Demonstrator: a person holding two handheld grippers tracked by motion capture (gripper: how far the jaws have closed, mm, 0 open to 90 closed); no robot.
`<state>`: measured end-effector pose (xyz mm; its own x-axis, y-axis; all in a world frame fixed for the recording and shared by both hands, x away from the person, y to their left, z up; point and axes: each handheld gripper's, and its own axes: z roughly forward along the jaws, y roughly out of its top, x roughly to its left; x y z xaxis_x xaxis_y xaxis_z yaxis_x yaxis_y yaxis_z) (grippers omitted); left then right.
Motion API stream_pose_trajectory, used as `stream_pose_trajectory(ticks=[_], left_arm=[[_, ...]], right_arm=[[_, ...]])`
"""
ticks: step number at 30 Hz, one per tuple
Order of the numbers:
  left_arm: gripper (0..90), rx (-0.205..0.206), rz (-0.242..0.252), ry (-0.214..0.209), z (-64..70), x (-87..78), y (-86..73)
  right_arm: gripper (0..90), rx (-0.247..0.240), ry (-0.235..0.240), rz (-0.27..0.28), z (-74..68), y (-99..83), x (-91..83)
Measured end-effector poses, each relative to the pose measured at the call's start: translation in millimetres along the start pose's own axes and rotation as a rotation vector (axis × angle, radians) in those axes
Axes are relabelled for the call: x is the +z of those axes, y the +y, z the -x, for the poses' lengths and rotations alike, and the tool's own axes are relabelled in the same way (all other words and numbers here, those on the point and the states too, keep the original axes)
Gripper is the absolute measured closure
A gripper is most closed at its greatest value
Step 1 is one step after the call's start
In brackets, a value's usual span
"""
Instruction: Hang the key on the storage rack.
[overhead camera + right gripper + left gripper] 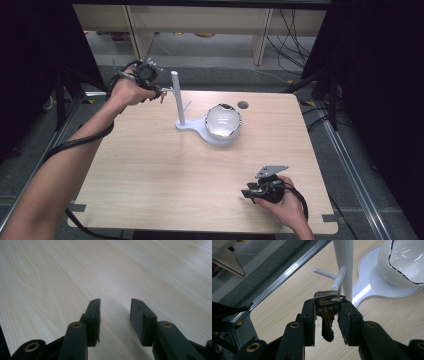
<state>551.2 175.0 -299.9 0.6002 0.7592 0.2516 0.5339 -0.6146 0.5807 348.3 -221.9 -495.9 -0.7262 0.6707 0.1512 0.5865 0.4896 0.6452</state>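
- Left tongs point(327, 312), jaws clamped on a bunch of keys point(327, 315) (silver heads up, one blade hanging down between the jaws, a small ring at the top right).
- Same left tongs point(161, 92) seen from the high view: raised above the far left corner of the counter point(150, 165), held in the left hand point(131, 89), a cable trailing back along the forearm.
- Just beyond the keys, a white stand point(345, 267): an upright post with thin pegs point(324, 273) sticking out, the keys right beside one peg; touching or not, cannot tell.
- From the high view, stand post point(177, 97) rising from a flat white base point(197, 129) near the far middle of the counter.
- On that base, a glossy white bowl point(224, 121) with a dark rim line, also at upper right of the left gripper view point(404, 262).
- Right tongs point(115, 320), jaws parted with nothing between them, pale wood grain beneath.
- Right tongs point(249, 192) low over the near right part of the counter, held in the right hand point(285, 202), well apart from the stand.
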Motion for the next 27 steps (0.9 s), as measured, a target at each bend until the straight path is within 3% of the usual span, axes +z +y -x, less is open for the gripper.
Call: stream_pose_trajectory(ticks=[4, 7, 12, 16, 19, 23, 27], left_arm=[[66.9, 0.002, -0.006, 0.000, -0.3, -0.4, 3.2], [66.9, 0.010, -0.011, -0.002, -1.1, -1.2, 5.9], [66.9, 0.017, -0.029, -0.009, -2.9, -1.0, 9.4], [66.9, 0.004, -0.035, -0.020, -4.3, -0.3, 11.0], [66.8, 0.015, -0.056, -0.031, -6.2, 0.1, 12.9], [66.8, 0.027, -0.078, -0.038, -7.0, 0.1, 16.4], [66.8, 0.025, -0.095, -0.045, -9.1, 1.4, 21.2]], right_arm=[[61.1, -0.015, 0.006, -0.015, 1.1, 0.3, -0.8], [61.1, 0.014, -0.002, -0.013, -0.1, -0.2, -0.4], [61.0, 0.013, 0.000, -0.013, 0.3, -0.4, -0.5], [61.1, 0.001, 0.003, -0.007, 1.0, -0.5, -0.1], [61.1, 0.019, -0.001, -0.032, -0.2, -0.3, -1.3], [61.1, -0.001, 0.005, -0.023, 0.4, -0.2, -0.4], [61.1, 0.021, 0.010, -0.037, -0.8, -0.6, -1.1]])
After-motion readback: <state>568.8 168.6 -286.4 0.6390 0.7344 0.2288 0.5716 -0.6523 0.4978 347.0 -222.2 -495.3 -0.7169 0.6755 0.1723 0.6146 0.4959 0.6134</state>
